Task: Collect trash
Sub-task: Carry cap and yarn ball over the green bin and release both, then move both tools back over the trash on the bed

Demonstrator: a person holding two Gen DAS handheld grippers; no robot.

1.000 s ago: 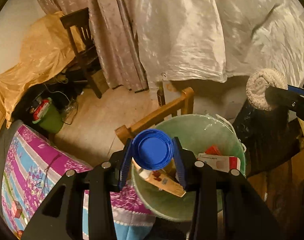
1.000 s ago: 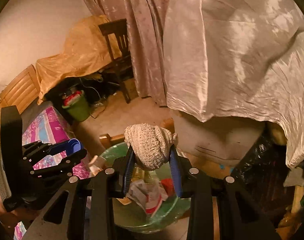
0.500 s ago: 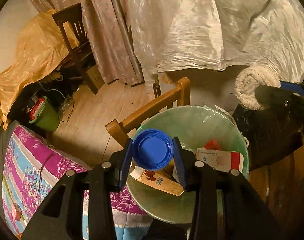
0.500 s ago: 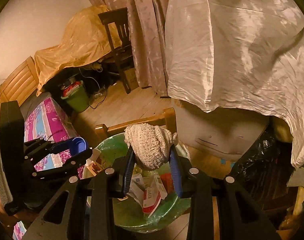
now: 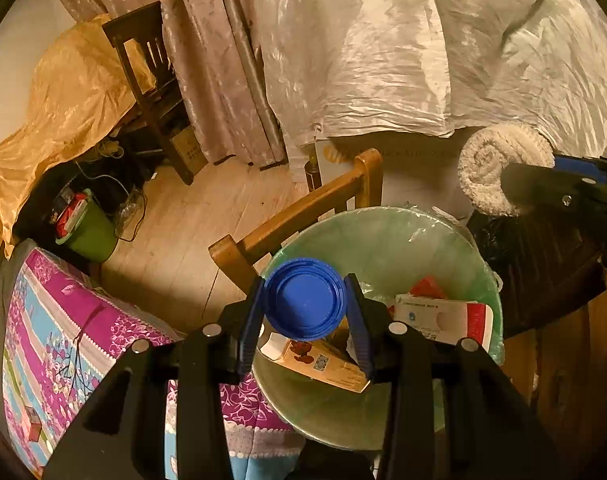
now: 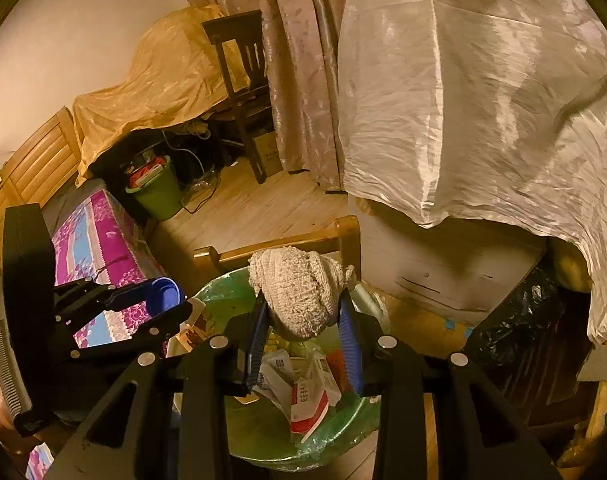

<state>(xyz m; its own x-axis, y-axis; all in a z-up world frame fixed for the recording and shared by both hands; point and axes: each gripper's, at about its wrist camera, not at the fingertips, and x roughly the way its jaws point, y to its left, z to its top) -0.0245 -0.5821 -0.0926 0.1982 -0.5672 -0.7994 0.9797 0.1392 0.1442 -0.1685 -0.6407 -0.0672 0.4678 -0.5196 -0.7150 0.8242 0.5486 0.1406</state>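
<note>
My left gripper (image 5: 305, 300) is shut on a round blue lid (image 5: 304, 299), held over the near left rim of a green-lined trash bin (image 5: 387, 236). The bin holds a juice carton (image 5: 319, 362), a red-and-white paper box (image 5: 443, 316) and other wrappers. My right gripper (image 6: 303, 316) is shut on a rolled beige knitted cloth (image 6: 299, 292), above the same bin (image 6: 223, 292). In the left wrist view the cloth (image 5: 499, 164) shows at the right, above the bin's far right side. In the right wrist view the left gripper with the blue lid (image 6: 163, 290) shows at the left.
A wooden chair back (image 5: 303, 212) stands right behind the bin. A bed with a purple patterned cover (image 5: 63, 320) lies to the left. A small green bucket (image 5: 89, 232), a dark chair (image 5: 151, 80), curtains and white draped sheets (image 5: 383, 60) stand beyond. A black bag (image 5: 535, 256) sits at the right.
Both views have shifted so the bin sits more centred under the grippers. The right gripper with the cloth has come slightly forward and lower over the bin. Both grips are unchanged.
</note>
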